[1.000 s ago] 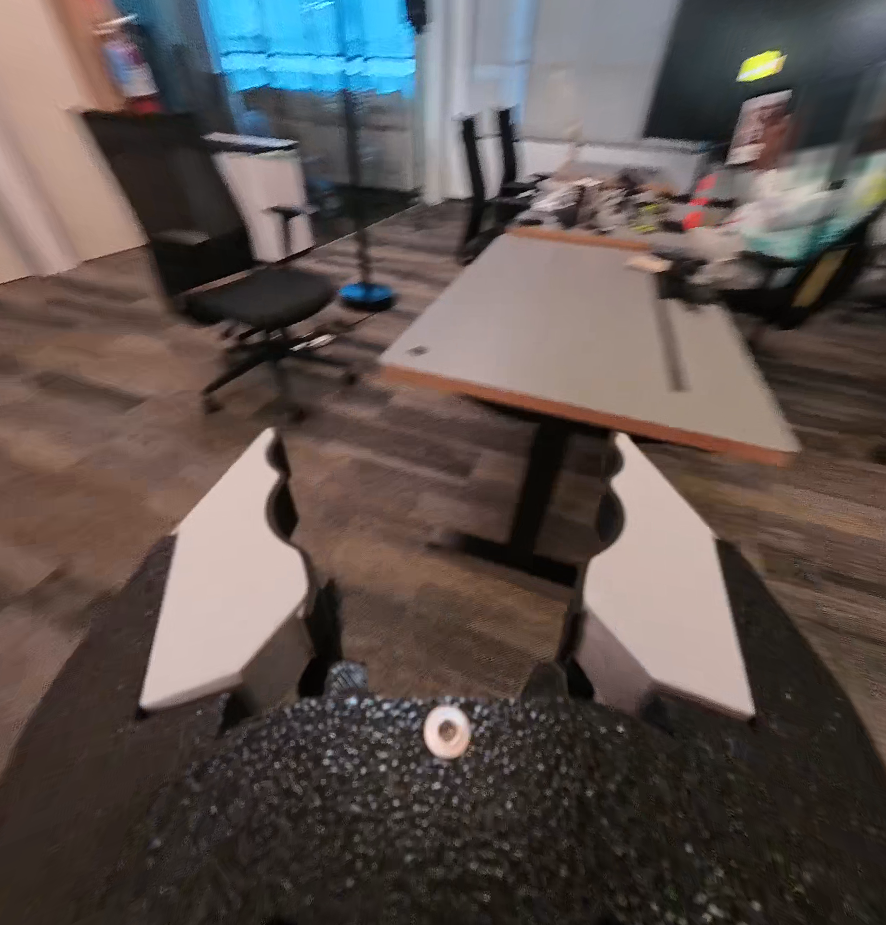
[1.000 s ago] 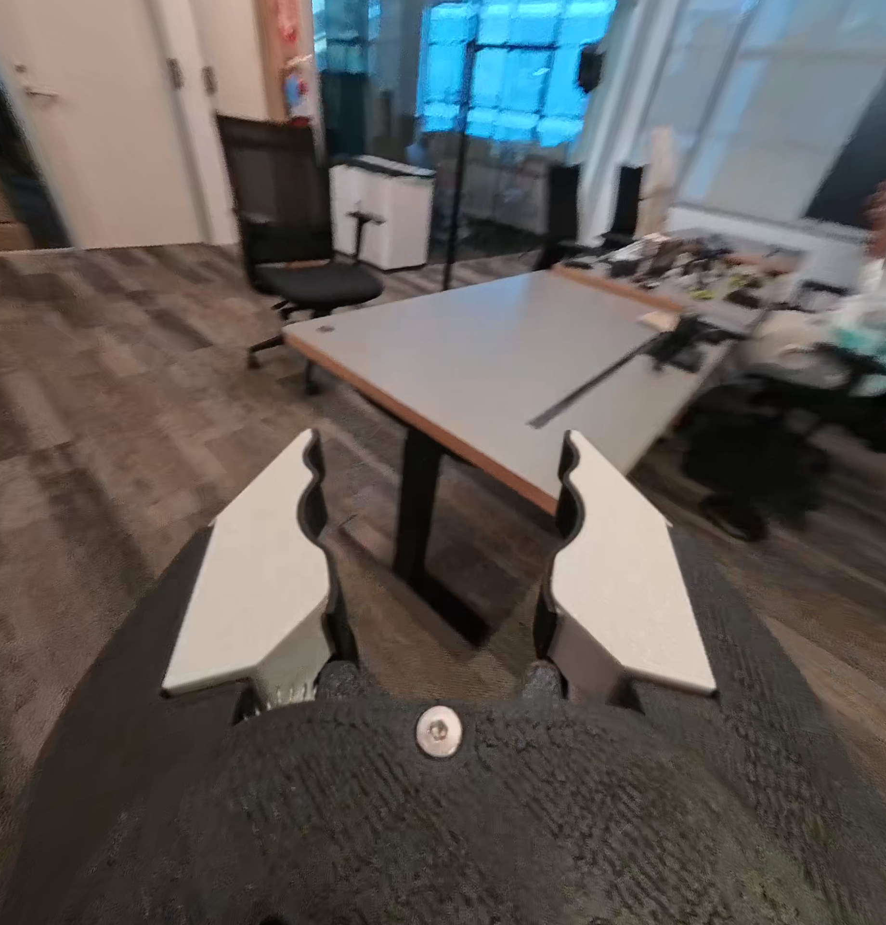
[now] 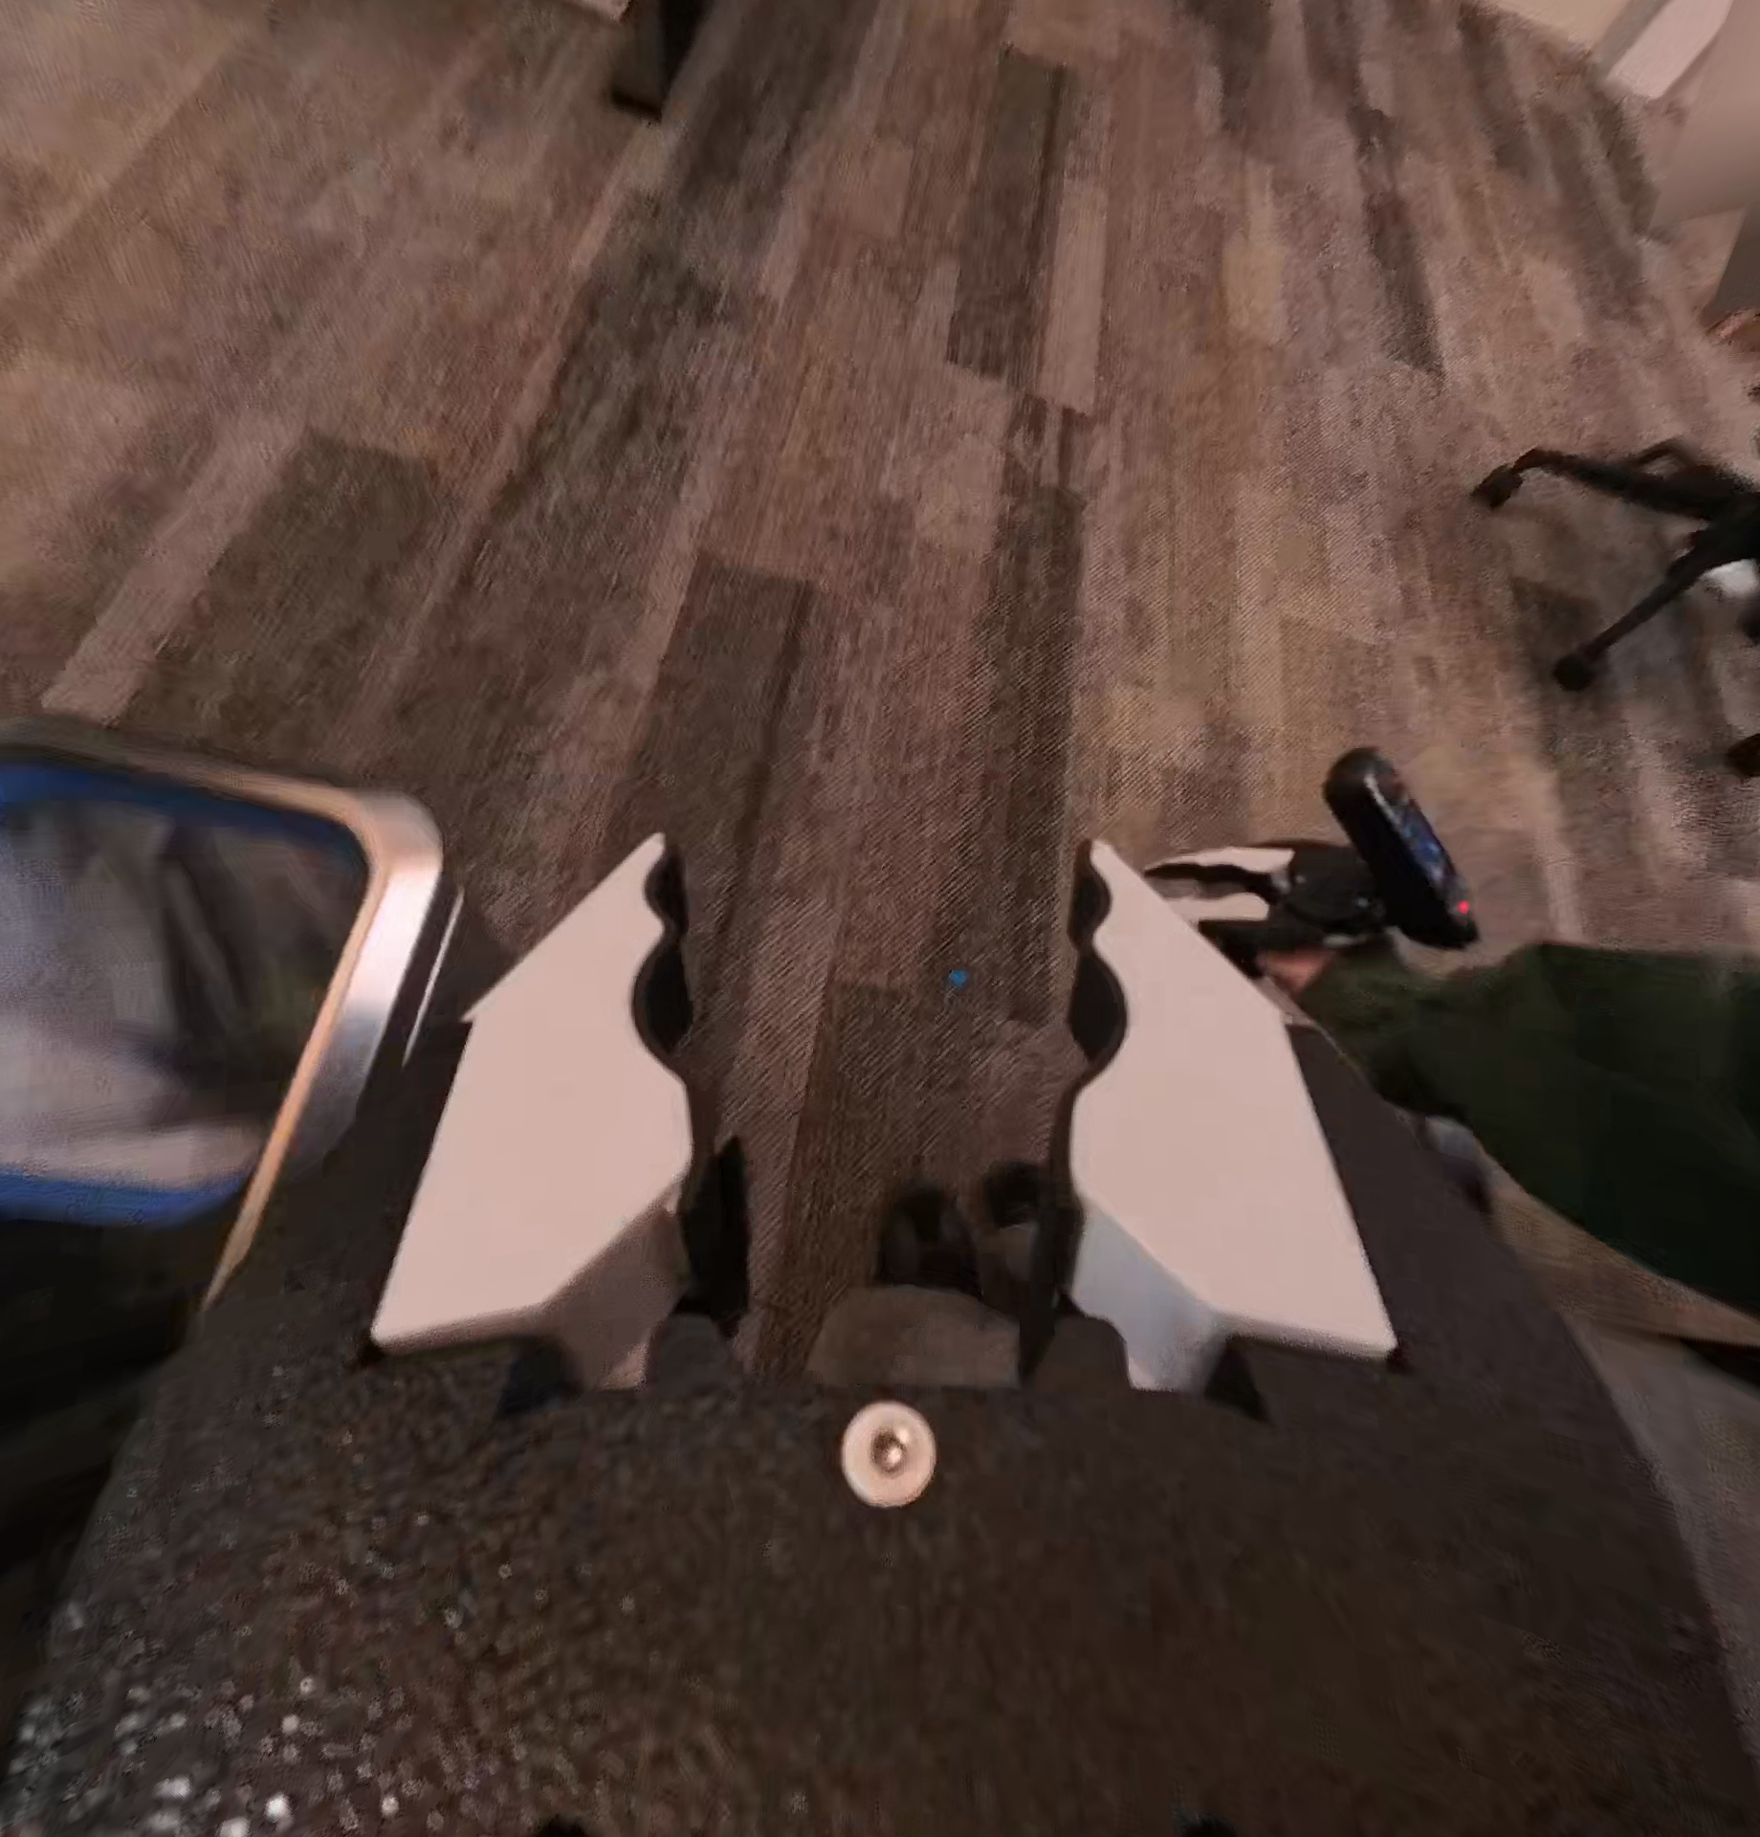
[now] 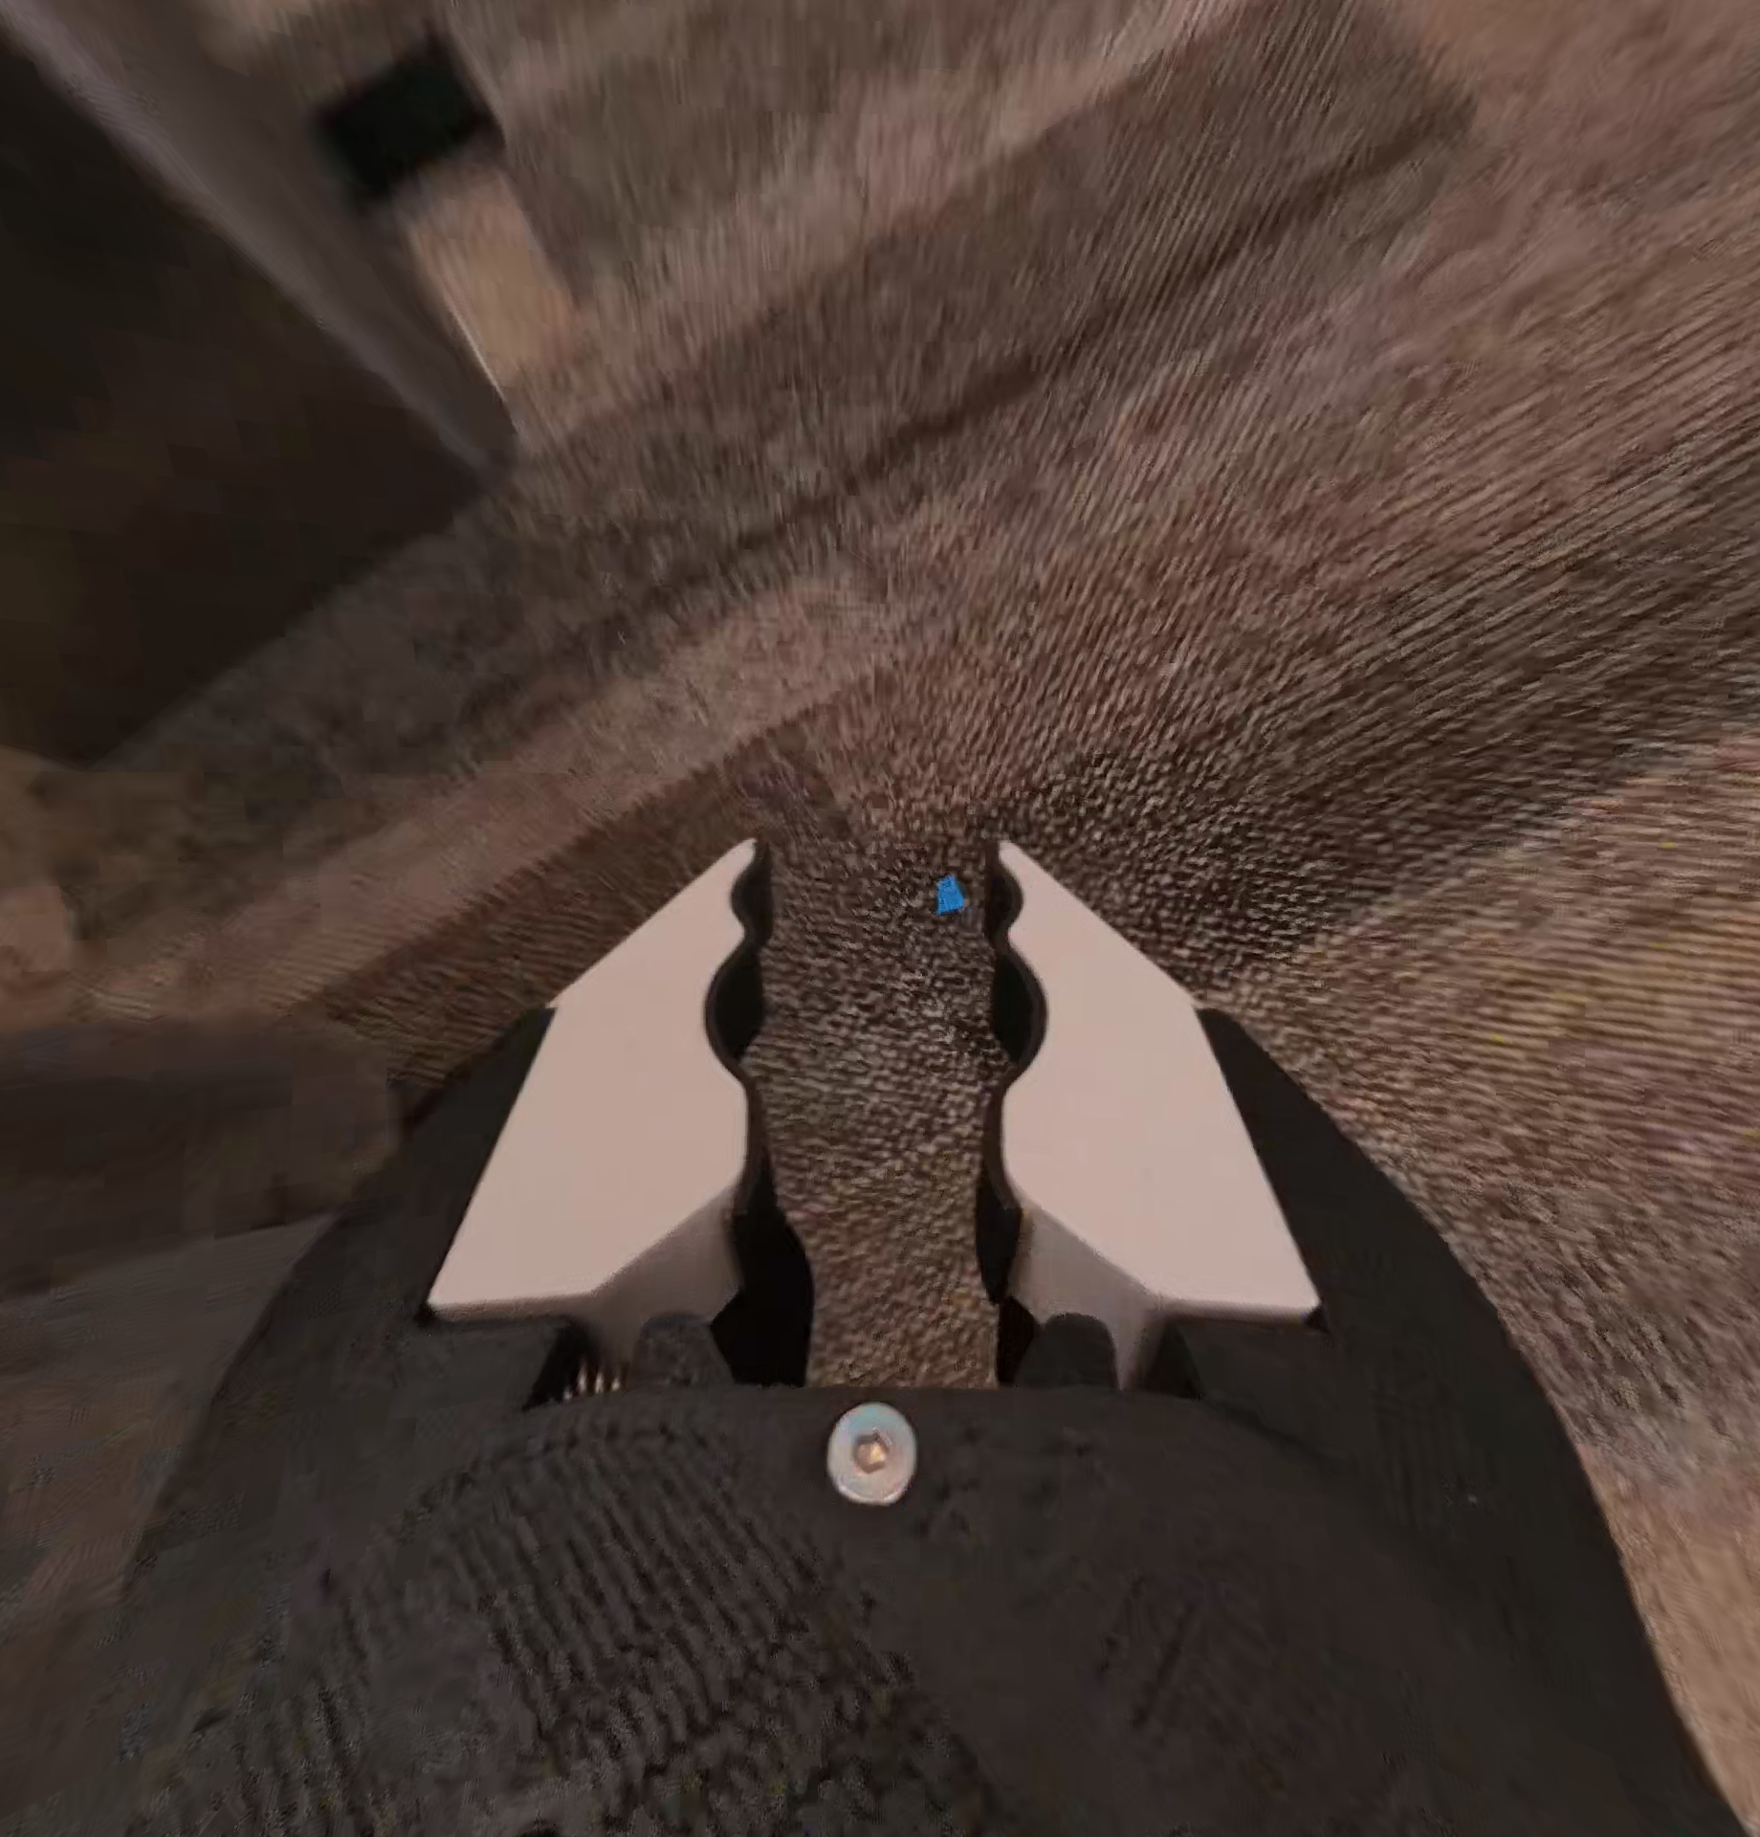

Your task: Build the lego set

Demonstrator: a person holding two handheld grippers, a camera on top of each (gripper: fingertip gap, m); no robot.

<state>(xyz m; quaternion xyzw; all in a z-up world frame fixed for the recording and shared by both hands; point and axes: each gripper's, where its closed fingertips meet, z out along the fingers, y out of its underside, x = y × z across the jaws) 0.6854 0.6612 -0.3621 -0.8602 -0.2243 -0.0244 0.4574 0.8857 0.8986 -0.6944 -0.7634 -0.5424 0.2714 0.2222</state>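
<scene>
Both views look down at a brown-grey carpet (image 3: 856, 398). A tiny blue scrap (image 4: 948, 897) lies on it. In the right wrist view my right gripper (image 4: 876, 855) is low over the carpet with its jaws partly closed. The scrap lies between the white fingertips, close to the right finger (image 4: 1075, 994). No pad presses on it. In the left wrist view my left gripper (image 3: 876, 855) is higher up, open and empty. The same scrap (image 3: 956, 979) shows on the carpet between its fingers. The right gripper's black body (image 3: 1323, 895) and a dark green sleeve (image 3: 1572, 1054) show at the right.
A bin with a metal rim (image 3: 379, 994) and a blue liner stands at the left in the left wrist view. A black chair base (image 3: 1671, 557) is at the upper right. A dark furniture edge (image 4: 160, 398) is at the upper left in the right wrist view. There is about 45 cm between the tips of the two grippers.
Both views have swung down from the room with the grey table to the carpet. Both pairs of jaws have narrowed, the right more. The right gripper has dropped low around the blue scrap.
</scene>
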